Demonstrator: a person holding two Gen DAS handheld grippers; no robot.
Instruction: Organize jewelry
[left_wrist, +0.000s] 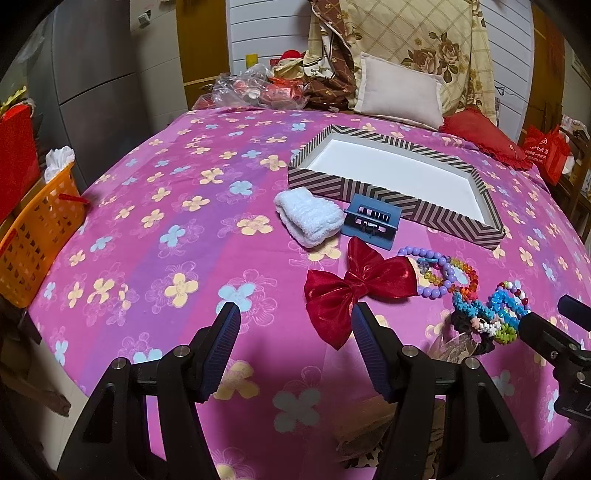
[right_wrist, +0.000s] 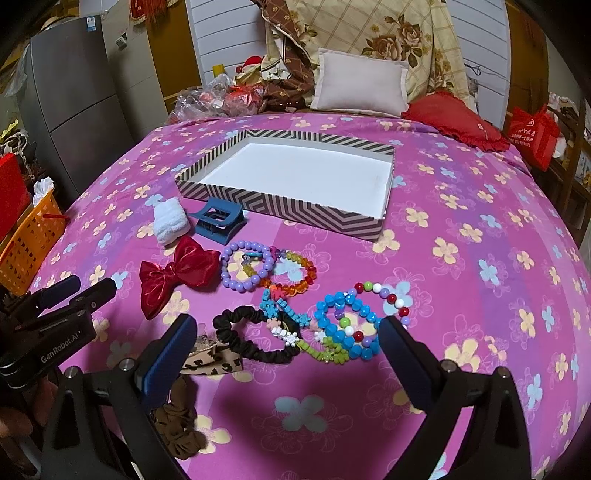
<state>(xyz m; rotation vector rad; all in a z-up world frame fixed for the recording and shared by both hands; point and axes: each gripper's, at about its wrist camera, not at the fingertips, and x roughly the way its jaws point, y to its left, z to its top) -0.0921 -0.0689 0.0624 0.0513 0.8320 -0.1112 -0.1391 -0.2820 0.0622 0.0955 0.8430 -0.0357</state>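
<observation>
A striped box (left_wrist: 373, 192) (right_wrist: 295, 206) with a white inside lies empty on the pink flowered bedspread. In front of it lie a white towelling band (left_wrist: 308, 216) (right_wrist: 170, 221), a blue claw clip (left_wrist: 371, 219) (right_wrist: 219, 221), a red bow (left_wrist: 358, 290) (right_wrist: 177, 275), a purple bead bracelet (left_wrist: 430, 271) (right_wrist: 247, 266), an orange one (right_wrist: 295, 273), blue and multicoloured bead bracelets (right_wrist: 351, 325) (left_wrist: 498, 310) and a black scrunchie (right_wrist: 255, 338). My left gripper (left_wrist: 295, 321) stands open above bare bedspread, left of the bow. My right gripper (right_wrist: 288, 332) is open, over the scrunchie and bracelets.
An orange basket (left_wrist: 33, 236) (right_wrist: 29, 240) stands off the bed's left edge. Pillows (left_wrist: 399, 88) (right_wrist: 362, 83), a red cushion (right_wrist: 454, 120) and plastic bags (left_wrist: 251, 86) crowd the head end. A leopard-print clip (right_wrist: 214, 360) and a brown scrunchie (right_wrist: 181, 432) lie near my right gripper's left finger.
</observation>
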